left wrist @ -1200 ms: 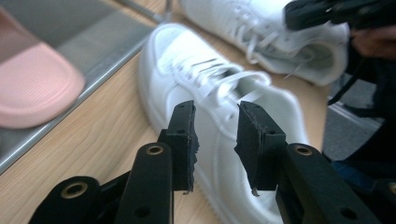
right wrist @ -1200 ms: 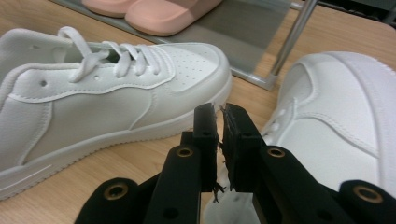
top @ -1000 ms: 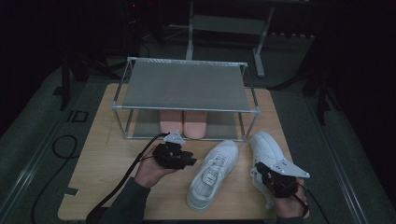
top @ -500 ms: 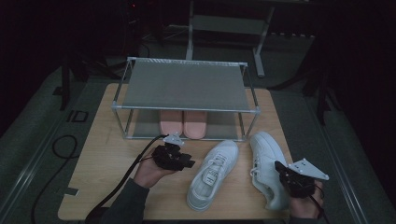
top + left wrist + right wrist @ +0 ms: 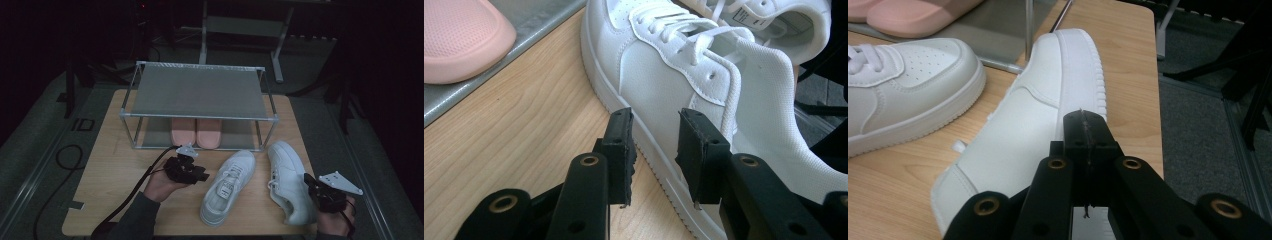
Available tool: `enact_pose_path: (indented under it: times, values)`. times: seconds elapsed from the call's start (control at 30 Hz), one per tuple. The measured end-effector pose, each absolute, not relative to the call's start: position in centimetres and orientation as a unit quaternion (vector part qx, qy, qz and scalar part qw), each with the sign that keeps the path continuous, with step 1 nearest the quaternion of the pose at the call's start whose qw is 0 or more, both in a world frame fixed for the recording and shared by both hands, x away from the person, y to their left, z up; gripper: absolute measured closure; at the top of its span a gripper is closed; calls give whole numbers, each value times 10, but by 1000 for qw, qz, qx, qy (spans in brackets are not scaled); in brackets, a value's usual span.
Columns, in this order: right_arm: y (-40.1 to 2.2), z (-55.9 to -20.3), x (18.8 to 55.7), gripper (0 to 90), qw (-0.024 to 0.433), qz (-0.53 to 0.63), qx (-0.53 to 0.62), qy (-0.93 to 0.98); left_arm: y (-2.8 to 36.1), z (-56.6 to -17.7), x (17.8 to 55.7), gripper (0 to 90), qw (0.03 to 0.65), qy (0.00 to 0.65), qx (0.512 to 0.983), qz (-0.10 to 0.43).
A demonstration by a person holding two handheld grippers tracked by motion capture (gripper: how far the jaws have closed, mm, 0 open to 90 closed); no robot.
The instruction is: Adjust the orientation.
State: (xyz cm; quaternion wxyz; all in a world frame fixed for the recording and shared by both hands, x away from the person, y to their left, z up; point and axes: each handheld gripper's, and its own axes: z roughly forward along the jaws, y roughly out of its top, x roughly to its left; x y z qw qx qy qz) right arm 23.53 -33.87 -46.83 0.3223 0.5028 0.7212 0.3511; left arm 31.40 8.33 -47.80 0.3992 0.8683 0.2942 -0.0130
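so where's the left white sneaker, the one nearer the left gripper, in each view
high view: left white sneaker at lower centre, toe toward the rack.
left gripper view: at centre and right, past the jaws.
right gripper view: at the left edge.
shared landmark: pink slippers on the rack's bottom shelf.

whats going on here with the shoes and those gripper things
A person at a wooden table holds a gripper in each hand beside two white sneakers. The left gripper is open, its jaws aimed at the side of the left sneaker without touching it. The right gripper is shut, with nothing between its jaws, next to the right sneaker. Behind them a metal shoe rack has pink slippers on its lower shelf.
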Motion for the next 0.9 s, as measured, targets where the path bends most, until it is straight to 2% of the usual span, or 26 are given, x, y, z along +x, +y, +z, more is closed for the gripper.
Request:
enact_pose_path:
  times: [0.4, 0.9]
  values:
    - [-340, -473, 238, 898, 318, 345, 508, 722, 82, -478, 313, 668, 401, 292, 868, -17]
    - [-351, -475, 233, 899, 339, 313, 530, 712, 81, -480, 313, 664, 397, 289, 871, -24]
